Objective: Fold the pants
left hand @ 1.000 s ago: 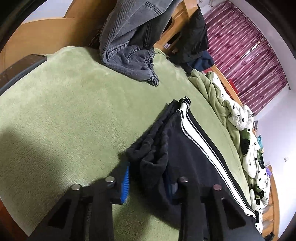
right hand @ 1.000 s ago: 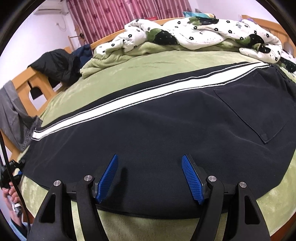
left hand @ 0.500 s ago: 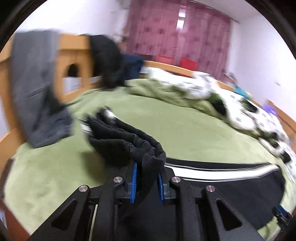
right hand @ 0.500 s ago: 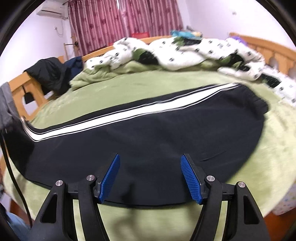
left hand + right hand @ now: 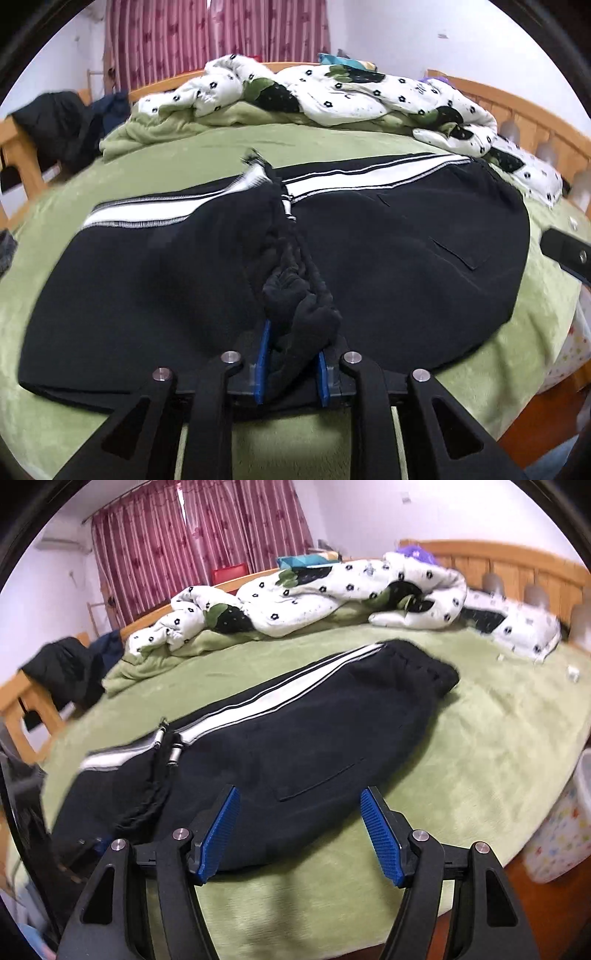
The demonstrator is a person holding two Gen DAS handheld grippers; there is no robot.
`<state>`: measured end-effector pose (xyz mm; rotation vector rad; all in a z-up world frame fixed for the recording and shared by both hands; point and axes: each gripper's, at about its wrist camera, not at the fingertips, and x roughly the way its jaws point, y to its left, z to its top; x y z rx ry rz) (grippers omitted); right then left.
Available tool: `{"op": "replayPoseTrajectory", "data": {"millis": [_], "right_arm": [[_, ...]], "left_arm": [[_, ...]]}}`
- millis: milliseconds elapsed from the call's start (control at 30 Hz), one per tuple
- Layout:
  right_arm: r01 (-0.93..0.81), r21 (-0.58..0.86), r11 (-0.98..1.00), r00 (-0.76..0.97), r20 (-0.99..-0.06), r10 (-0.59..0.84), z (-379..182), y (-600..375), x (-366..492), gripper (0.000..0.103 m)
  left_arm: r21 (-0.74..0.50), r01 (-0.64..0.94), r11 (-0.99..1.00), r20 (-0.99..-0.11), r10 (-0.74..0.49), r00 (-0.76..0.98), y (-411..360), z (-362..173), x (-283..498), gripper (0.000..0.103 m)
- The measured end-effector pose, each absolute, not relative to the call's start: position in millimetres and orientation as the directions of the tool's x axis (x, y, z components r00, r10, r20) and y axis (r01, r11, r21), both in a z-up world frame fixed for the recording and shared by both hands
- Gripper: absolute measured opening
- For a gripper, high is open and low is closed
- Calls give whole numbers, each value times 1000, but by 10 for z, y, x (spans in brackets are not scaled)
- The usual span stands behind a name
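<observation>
Left wrist view: left tool (image 5: 290, 363) pinching the bunched cuff end of the black pants (image 5: 388, 266), now carried over and laid across the upper half on the green bed (image 5: 177, 166); a second ago gripped at the far end near the footboard.

Right wrist view: right tool (image 5: 299, 836) spread wide, hovering at the near edge of the pants (image 5: 314, 738), now doubled over; previously stretched full length. Spotted quilt (image 5: 332, 590) beyond.

No readable text, label, brand, number or sign is showing in either view; the prints on fabric are showing only patterns, not letters
</observation>
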<state>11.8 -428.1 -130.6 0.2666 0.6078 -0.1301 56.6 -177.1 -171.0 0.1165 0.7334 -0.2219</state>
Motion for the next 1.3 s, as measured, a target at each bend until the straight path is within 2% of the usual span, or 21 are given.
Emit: {"op": "replayPoseTrajectory", "data": {"millis": [100, 167, 200, 233, 300, 500, 567, 700, 800, 867, 900, 967, 1000, 1033, 1067, 1133, 1167, 1267, 1300], "right_arm": [[168, 215, 962, 821, -571, -15, -1316, -4182, 133, 68], [134, 234, 963, 817, -576, 27, -1335, -4088, 178, 68], [115, 250, 961, 813, -580, 54, -1347, -4036, 204, 68], [92, 270, 958, 808, -583, 86, -1360, -3981, 227, 68], [30, 314, 949, 793, -586, 169, -1380, -3829, 325, 68], [-73, 346, 935, 695, -655, 297, -1571, -3300, 717, 68], [-97, 345, 933, 649, -689, 322, -1669, -3152, 861, 63], [-87, 351, 932, 577, -745, 334, -1895, -2974, 1052, 62], [-65, 350, 934, 600, -735, 317, -1942, -2937, 1099, 61], [-82, 380, 921, 584, -731, 353, -1954, -2911, 1125, 36], [-74, 388, 919, 586, -729, 355, -1959, -2915, 1142, 36], [-68, 408, 910, 606, -708, 363, -1942, -2950, 1144, 24], [-72, 417, 906, 618, -694, 369, -1889, -2987, 1132, 23], [-84, 430, 899, 633, -673, 382, -1807, -3038, 1109, 21], [-117, 469, 876, 681, -604, 414, -1659, -3126, 1030, 19], [-135, 450, 883, 732, -555, 395, -1517, -3207, 947, 19], [-121, 430, 894, 729, -573, 374, -1528, -3225, 951, 19], [-53, 413, 909, 603, -712, 359, -1915, -3254, 1092, 23], [-38, 446, 894, 599, -706, 378, -2011, -3297, 1065, 23]], "left_arm": [[-58, 298, 953, -677, -257, 689, -1538, -1531, 456, 32], [-92, 311, 946, -650, -294, 701, -1311, -1420, 283, 57], [-92, 303, 949, -617, -293, 730, -1128, -1349, 160, 75], [-84, 291, 953, -589, -283, 757, -980, -1305, 76, 77], [-33, 241, 970, -560, -217, 799, -638, -1253, -81, 77], [95, 89, 991, -640, -7, 768, 143, -1414, -44, 77], [123, 69, 990, -659, 29, 751, 282, -1480, -21, 77], [60, 91, 994, -678, -26, 735, 405, -1554, 41, 77], [55, 90, 994, -678, -29, 735, 388, -1622, 115, 77], [44, 98, 994, -683, -41, 729, 352, -1681, 203, 77], [31, 97, 995, -689, -49, 723, 350, -1721, 243, 77], [5, 81, 997, -674, -56, 737, 352, -1744, 284, 71], [-17, 76, 997, -662, -68, 746, 365, -1723, 278, 64], [-31, 72, 997, -658, -75, 749, 385, -1694, 263, 61], [-47, 66, 997, -651, -80, 755, 412, -1665, 240, 61], [-81, 56, 995, -634, -95, 767, 484, -1635, 196, 61], [-90, 56, 994, -645, -101, 758, 506, -1652, 200, 61], [-72, 61, 996, -686, -94, 721, 514, -1747, 216, 61], [-71, 71, 995, -691, -101, 716, 522, -1752, 190, 61]]}}
